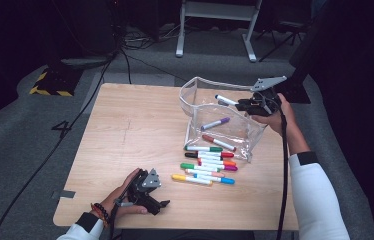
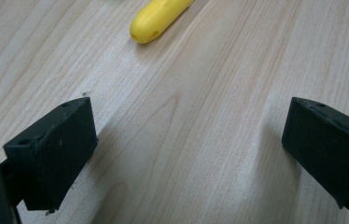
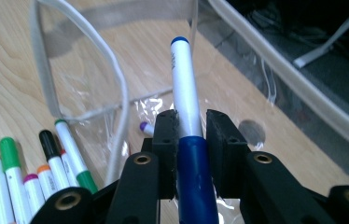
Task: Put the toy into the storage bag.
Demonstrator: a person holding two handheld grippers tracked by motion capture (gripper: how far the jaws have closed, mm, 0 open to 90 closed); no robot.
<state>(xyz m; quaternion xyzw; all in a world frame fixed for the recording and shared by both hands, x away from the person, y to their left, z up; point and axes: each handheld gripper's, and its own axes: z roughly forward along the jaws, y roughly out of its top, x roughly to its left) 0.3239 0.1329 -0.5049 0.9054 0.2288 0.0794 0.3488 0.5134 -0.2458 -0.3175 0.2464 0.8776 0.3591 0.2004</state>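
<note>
The wooden table (image 1: pixel 125 130) carries a clear pouch (image 1: pixel 210 107) near its far right corner, mouth gaping so markers can drop in. More markers (image 1: pixel 207 165) lie in a row toward the near edge. The right gripper (image 1: pixel 250 105) clamps a blue marker (image 3: pixel 186 121) over the pouch; the left gripper (image 1: pixel 157 204) rests wide open, holding nothing, by the near edge

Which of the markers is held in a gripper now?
The dark blue marker, clamped in the right gripper over the clear pouch; the others lie loose.
</note>
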